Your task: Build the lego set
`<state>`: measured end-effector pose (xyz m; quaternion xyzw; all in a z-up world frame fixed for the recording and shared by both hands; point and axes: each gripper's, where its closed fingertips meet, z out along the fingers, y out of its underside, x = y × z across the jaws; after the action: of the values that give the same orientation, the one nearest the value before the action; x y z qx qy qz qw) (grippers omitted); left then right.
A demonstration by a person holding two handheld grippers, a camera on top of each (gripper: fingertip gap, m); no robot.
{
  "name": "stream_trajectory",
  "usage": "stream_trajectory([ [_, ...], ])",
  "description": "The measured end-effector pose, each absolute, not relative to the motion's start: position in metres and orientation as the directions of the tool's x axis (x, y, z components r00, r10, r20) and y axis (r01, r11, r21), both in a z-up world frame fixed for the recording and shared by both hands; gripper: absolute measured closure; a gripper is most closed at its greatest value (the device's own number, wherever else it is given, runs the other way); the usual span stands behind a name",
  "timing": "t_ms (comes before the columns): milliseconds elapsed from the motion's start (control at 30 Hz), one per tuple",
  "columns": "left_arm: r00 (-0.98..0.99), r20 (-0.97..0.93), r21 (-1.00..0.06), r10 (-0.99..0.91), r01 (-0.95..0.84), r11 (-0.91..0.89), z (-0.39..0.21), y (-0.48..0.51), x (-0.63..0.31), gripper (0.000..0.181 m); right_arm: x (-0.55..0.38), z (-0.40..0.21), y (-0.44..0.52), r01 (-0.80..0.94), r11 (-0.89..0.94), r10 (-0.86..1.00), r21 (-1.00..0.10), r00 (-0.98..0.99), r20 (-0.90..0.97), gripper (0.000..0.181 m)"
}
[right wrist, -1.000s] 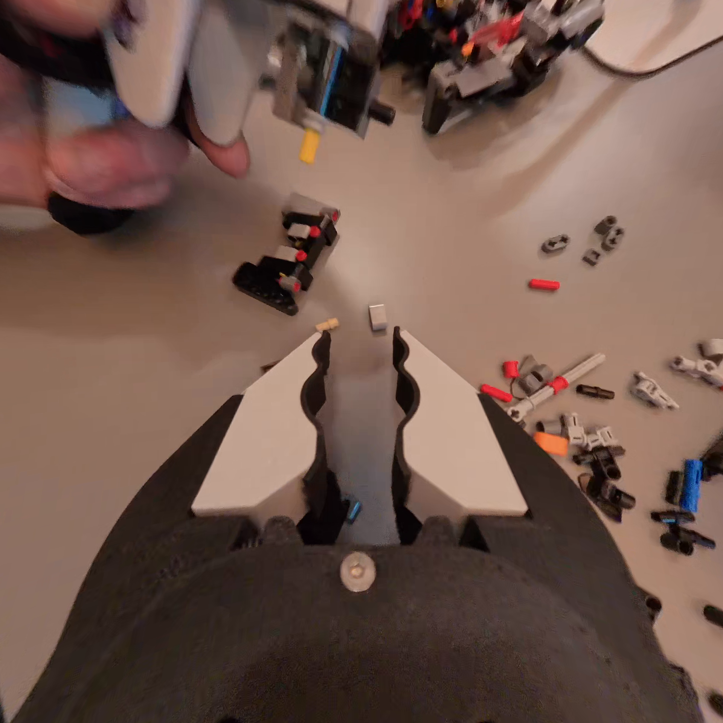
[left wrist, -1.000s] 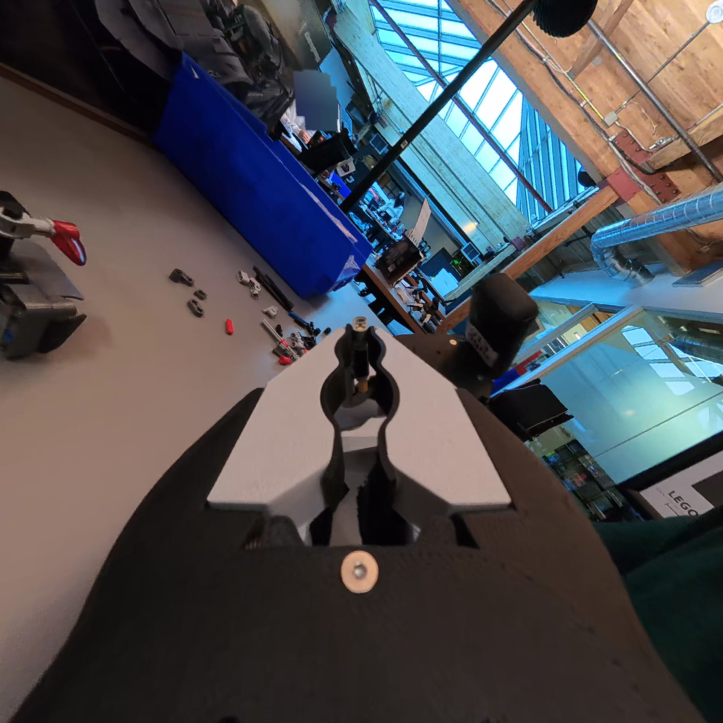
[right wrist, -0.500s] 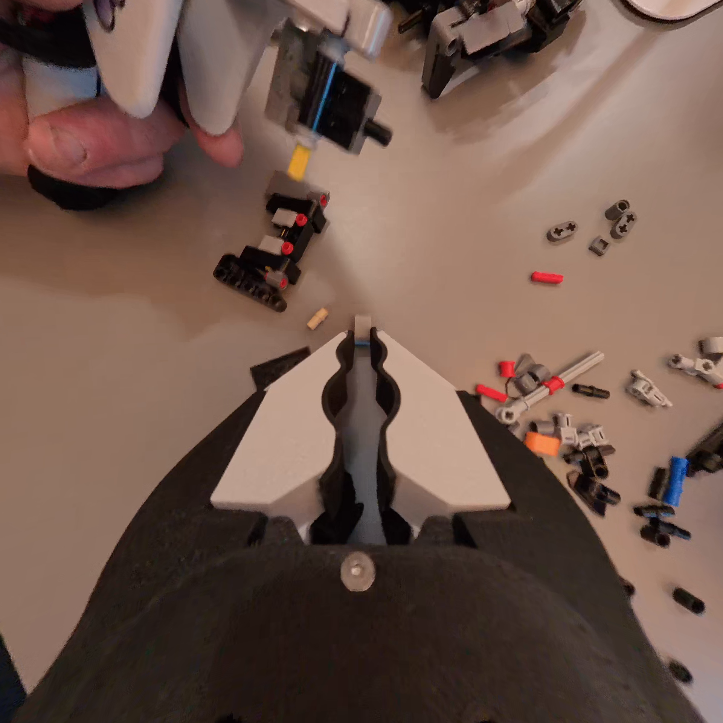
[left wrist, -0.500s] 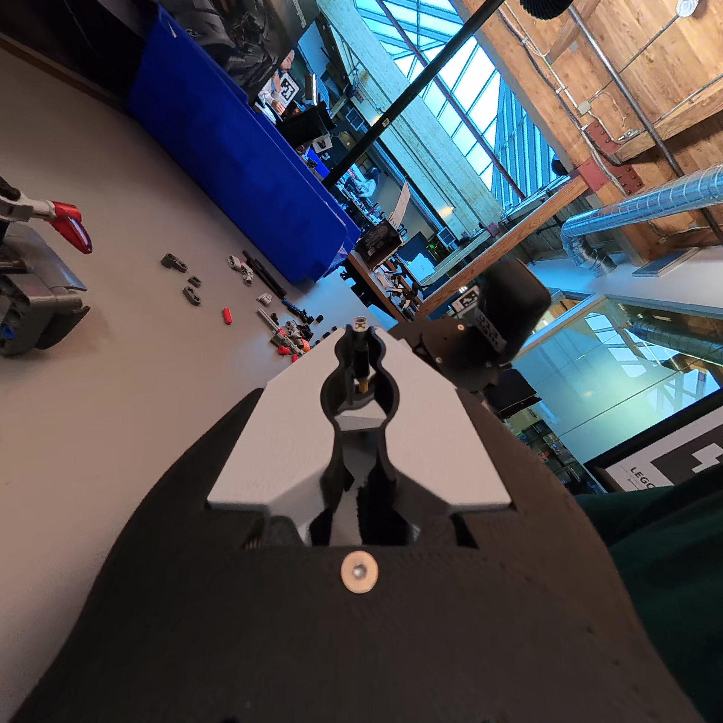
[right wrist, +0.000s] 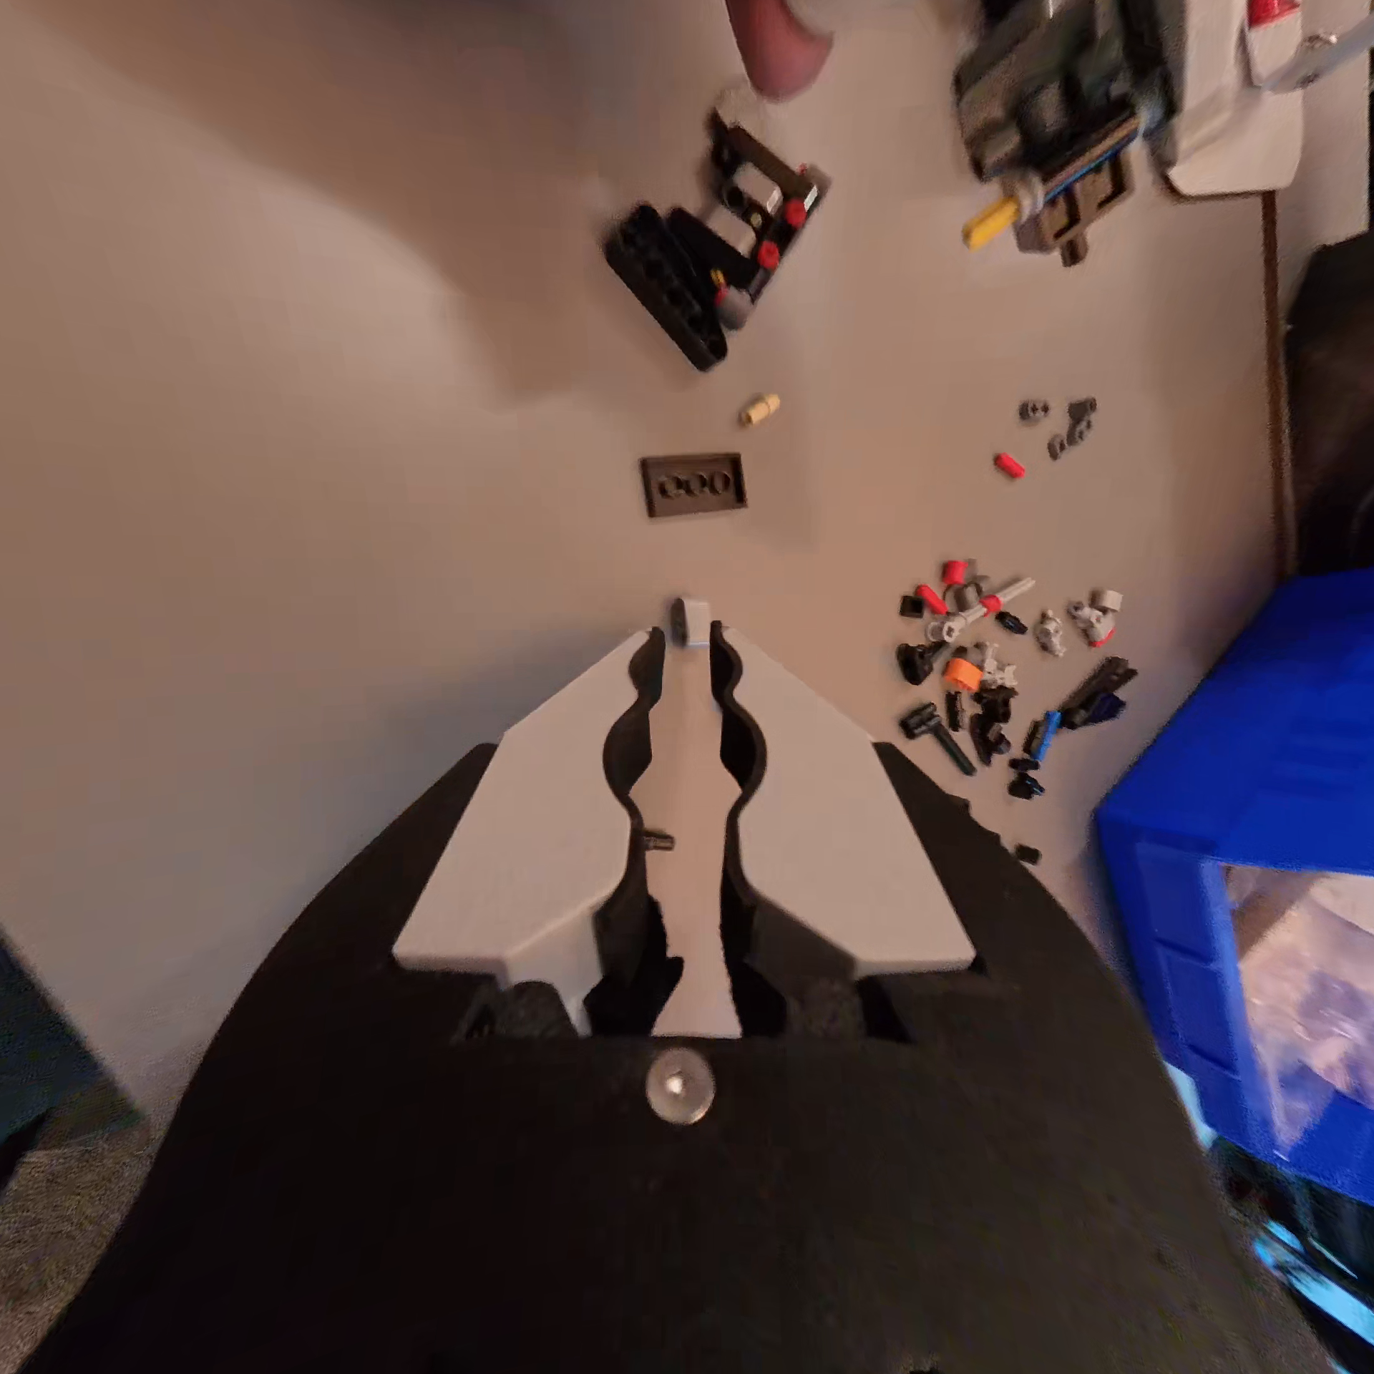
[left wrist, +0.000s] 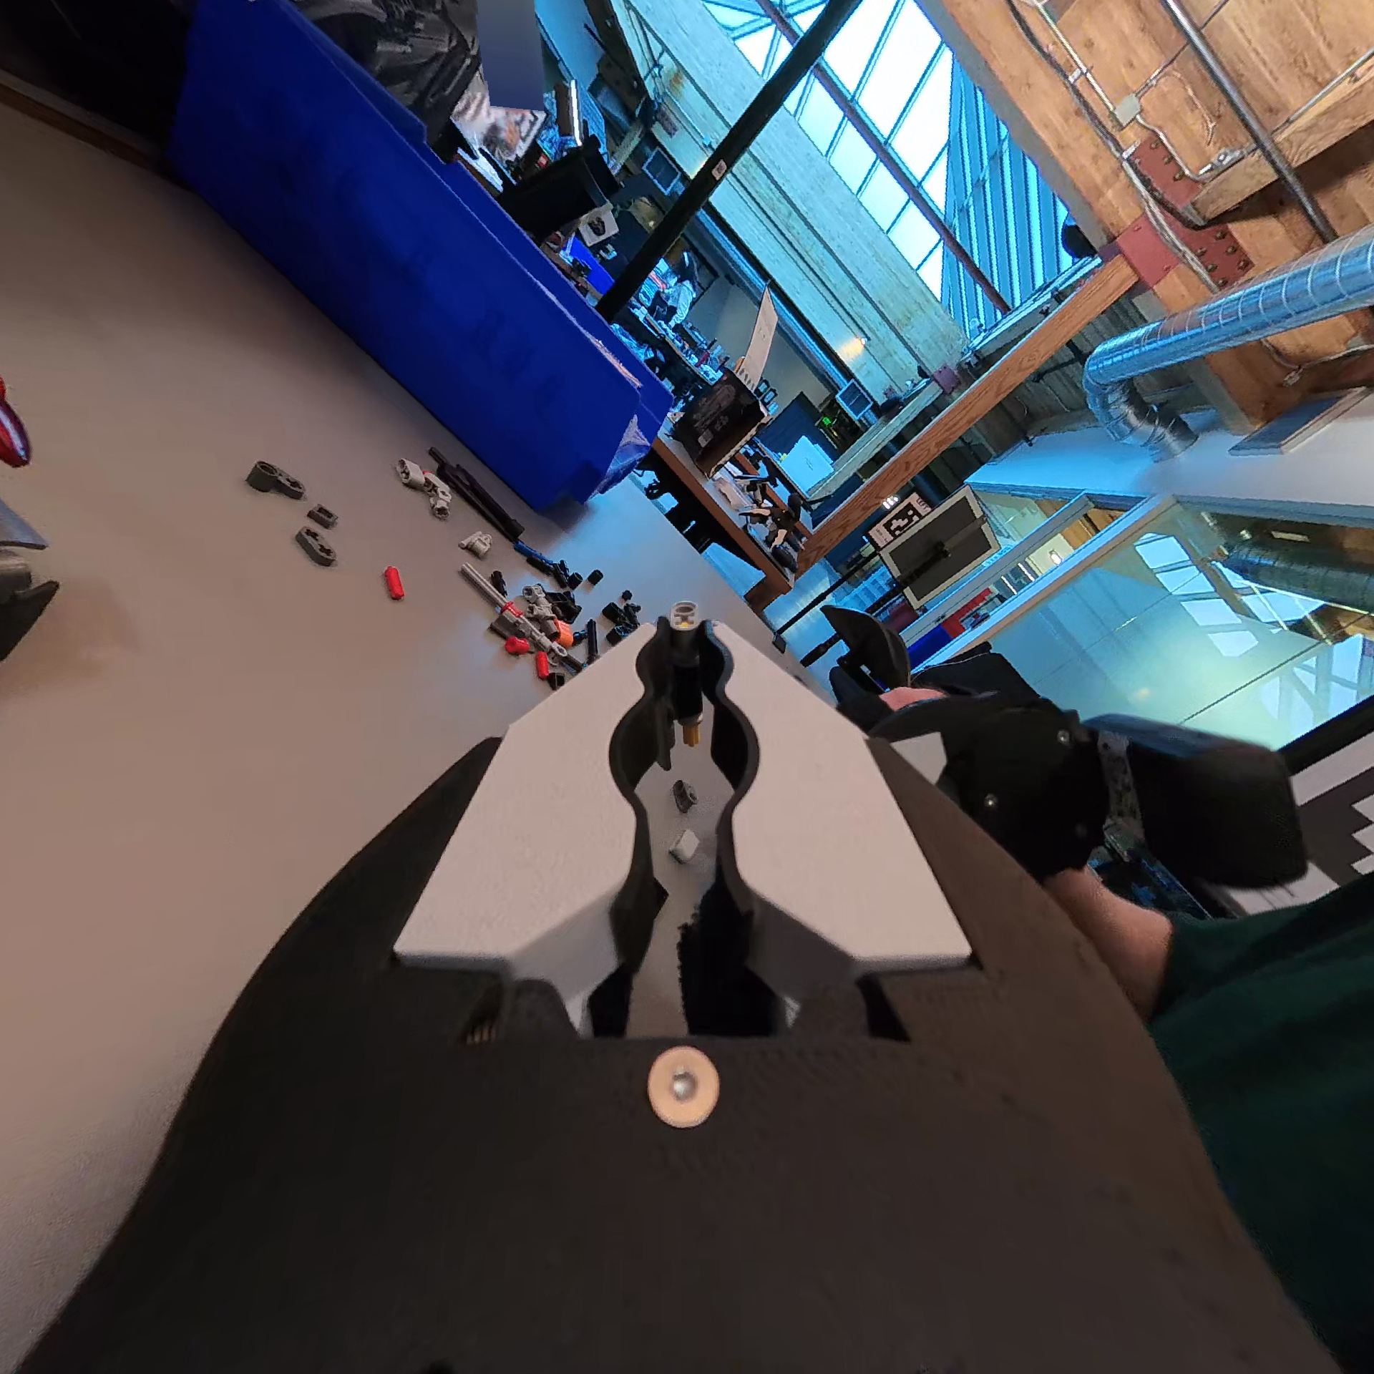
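Left gripper [left wrist: 682, 632] clamped on a small black-and-grey lego assembly [left wrist: 684, 673], yellow peg at its lower end, held above the table [left wrist: 186, 743]. Right gripper [right wrist: 688, 632] pinches a small grey brick [right wrist: 690, 623] at its tips. Table is plain grey-beige. Loose pile of parts [right wrist: 989, 669] near a blue bin [right wrist: 1249, 818]; black frame piece [right wrist: 714, 275], dark flat plate [right wrist: 693, 485], tan pin [right wrist: 760, 410] lie apart. Room: workshop, wood beams, skylights, silver duct [left wrist: 1227, 320].
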<state>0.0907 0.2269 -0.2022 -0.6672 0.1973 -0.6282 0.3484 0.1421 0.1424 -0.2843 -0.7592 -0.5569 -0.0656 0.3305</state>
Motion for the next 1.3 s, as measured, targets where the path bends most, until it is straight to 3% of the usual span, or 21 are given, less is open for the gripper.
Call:
stream_trajectory([
  [33,0.130,0.701,-0.712,-0.701,0.173,-0.680,-0.202,0.226,0.091,0.176,0.141,-0.282,0.139,0.865,-0.178,0.813,-0.468,0.398,0.425,0.168],
  [133,0.124,0.698,-0.715,-0.705,0.169,-0.678,-0.202,0.225,0.093,0.176,0.144,-0.276,0.139,0.786,-0.251,0.812,-0.565,0.489,0.319,0.167],
  [300,0.111,0.697,-0.715,-0.708,0.168,-0.678,-0.201,0.222,0.097,0.176,0.145,-0.283,0.146,0.689,-0.386,0.808,-0.614,0.574,0.135,0.168],
  [367,0.110,0.696,-0.716,-0.709,0.168,-0.677,-0.201,0.222,0.097,0.176,0.142,-0.288,0.146,0.659,-0.439,0.809,-0.611,0.586,0.050,0.157],
  [567,0.104,0.696,-0.716,-0.711,0.175,-0.676,-0.199,0.222,0.097,0.176,0.137,-0.294,0.148,0.568,-0.572,0.742,-0.592,0.666,-0.078,0.159],
  [633,0.101,0.696,-0.716,-0.711,0.177,-0.676,-0.199,0.221,0.096,0.176,0.140,-0.299,0.150,0.582,-0.566,0.731,-0.584,0.682,-0.028,0.172],
  [933,0.080,0.718,-0.695,-0.692,0.146,-0.704,-0.201,0.211,0.101,0.176,0.131,-0.280,0.140,0.573,-0.417,0.767,-0.706,0.638,0.065,0.174],
  [1067,0.071,0.731,-0.680,-0.678,-0.003,-0.733,-0.216,0.183,0.118,0.176,0.127,-0.269,0.128,0.516,-0.409,0.768,-0.753,0.640,0.021,0.174],
  [1300,0.115,0.597,-0.709,-0.794,-0.389,-0.589,-0.257,0.136,0.150,0.175,0.144,-0.276,0.108,0.478,-0.460,0.736,-0.748,0.677,-0.020,0.174],
])
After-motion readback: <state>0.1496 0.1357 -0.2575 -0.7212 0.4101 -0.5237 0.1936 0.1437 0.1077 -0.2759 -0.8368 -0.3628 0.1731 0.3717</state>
